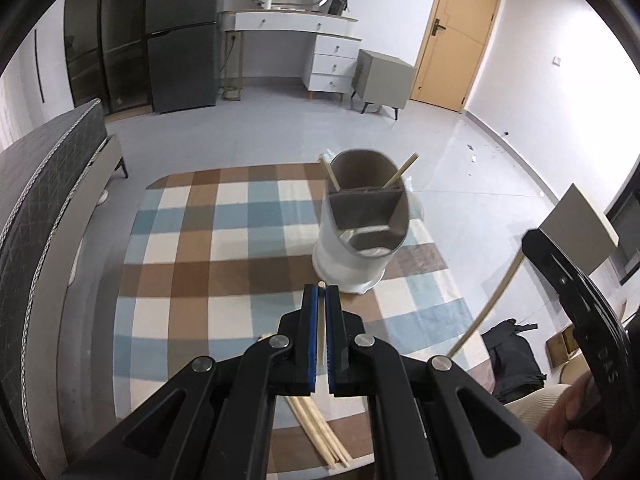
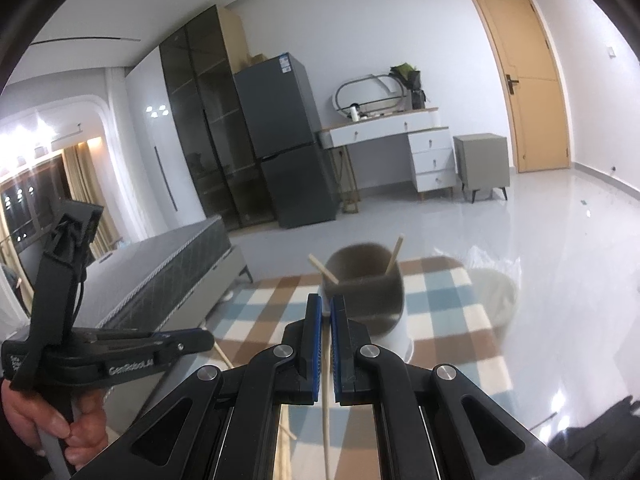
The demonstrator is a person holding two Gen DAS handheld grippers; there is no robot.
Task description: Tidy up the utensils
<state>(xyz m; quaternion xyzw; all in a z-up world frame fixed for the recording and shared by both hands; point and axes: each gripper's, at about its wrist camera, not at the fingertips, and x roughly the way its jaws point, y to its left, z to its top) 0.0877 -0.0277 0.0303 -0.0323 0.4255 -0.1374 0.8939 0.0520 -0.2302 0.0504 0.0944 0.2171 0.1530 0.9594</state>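
Showing each pair of tongs from its own wrist camera, the two views are covering different ground. The left gripper is pressing its blue pads nearly together on one pale chopstick, whose long axis is running straight forward between the fingers, its tip poking just past them toward the utensil holder. The right gripper is likewise pinching a chopstick in a narrow gap; this stick is running lengthwise along the fingers and trailing back and down toward the camera, and its front end is lying hidden between the pads.

Only the left view is showing the loose chopsticks lying on the checked cloth below and behind the left fingers, partly covered by the tongs' black linkage. Only the right view is showing the left tongs from the side, gripped in the person's left hand at the lower left, along with a blurred white basket to the right of the holder.

The holder is standing ahead of both tongs, slightly to the right. It is blurring in both views, so its inner partitions are hard to read. Two chopsticks are already leaning out of its far section, tilting apart, one left and one right.
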